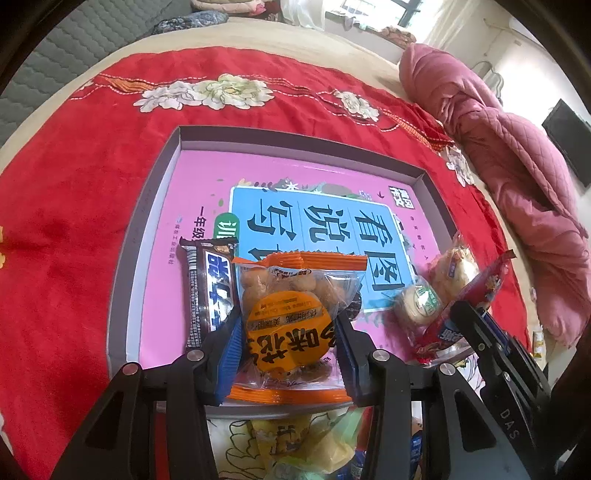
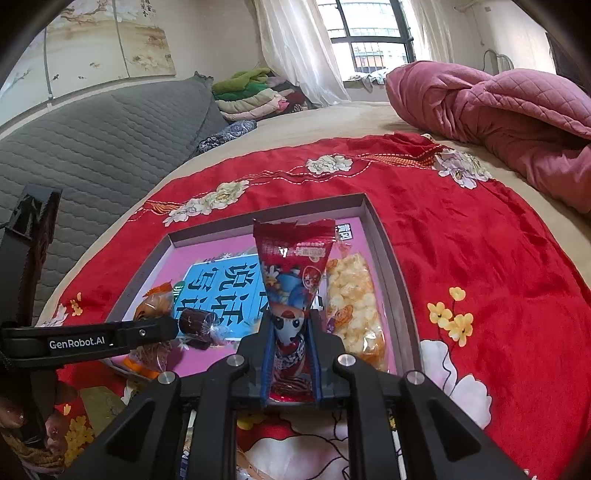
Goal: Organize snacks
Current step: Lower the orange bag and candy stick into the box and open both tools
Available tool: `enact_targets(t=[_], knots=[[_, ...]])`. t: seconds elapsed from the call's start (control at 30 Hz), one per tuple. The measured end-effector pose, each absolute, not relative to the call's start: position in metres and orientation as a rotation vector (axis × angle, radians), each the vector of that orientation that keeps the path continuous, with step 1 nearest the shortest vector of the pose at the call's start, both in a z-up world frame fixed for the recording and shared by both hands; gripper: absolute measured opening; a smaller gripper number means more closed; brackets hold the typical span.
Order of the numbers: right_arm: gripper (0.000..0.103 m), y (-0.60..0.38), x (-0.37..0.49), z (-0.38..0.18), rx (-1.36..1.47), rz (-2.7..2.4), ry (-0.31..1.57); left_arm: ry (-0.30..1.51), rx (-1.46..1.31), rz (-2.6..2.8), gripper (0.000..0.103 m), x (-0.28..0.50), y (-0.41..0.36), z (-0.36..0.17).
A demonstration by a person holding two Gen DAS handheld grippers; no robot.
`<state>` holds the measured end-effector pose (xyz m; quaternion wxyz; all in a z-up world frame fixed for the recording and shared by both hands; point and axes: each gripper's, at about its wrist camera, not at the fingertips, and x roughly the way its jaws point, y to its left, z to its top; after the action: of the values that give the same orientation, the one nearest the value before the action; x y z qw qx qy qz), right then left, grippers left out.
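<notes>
Left tool: clenched on the orange-edged snack bag, its blue pads pressing both sides, over the near end of the tray.
Right tool: clamped nearly closed on the red cone packet, which stands up above the tray's near right part.
Tray: shallow, pink-lined with a blue printed panel, lying on the red floral blanket on the bed.
In the tray: dark chocolate bar just left of the orange bag; popcorn bag along the right wall; round wrapped cake beside it.
Beyond the tray: pink quilt, grey headboard, window.

Orange-labelled snack bag and red cone-shaped packet, both over the shallow box.
</notes>
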<state>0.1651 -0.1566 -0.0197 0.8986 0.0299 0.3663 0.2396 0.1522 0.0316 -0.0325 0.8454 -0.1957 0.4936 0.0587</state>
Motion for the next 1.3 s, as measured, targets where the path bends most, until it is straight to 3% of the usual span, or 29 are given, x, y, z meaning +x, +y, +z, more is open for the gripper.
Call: enact_targets(t=[0.23,0.37,0.93,1.0,1.1,1.3], knots=[[0.019,-0.157,0.165,-0.020,0.064,0.495,0.756,1.042,-0.419,0.123,0.048,0.152,0.033,-0.032],[0.031,-0.157,0.164,-0.018,0.066,0.496,0.748,1.044,-0.415,0.124,0.048,0.152,0.033,-0.032],[0.037,-0.156,0.160,-0.014,0.052,0.495,0.723,1.040,-0.388,0.119,0.049,0.151,0.029,-0.025],[0.038,-0.156,0.160,-0.014,0.050,0.496,0.720,1.038,-0.382,0.117,0.053,0.151,0.029,-0.024],[0.045,-0.156,0.159,-0.012,0.048,0.495,0.713,1.026,-0.372,0.119,0.055,0.151,0.028,-0.021],[0.047,-0.159,0.158,-0.010,0.054,0.491,0.705,1.021,-0.374,0.113,0.055,0.149,0.029,-0.016]])
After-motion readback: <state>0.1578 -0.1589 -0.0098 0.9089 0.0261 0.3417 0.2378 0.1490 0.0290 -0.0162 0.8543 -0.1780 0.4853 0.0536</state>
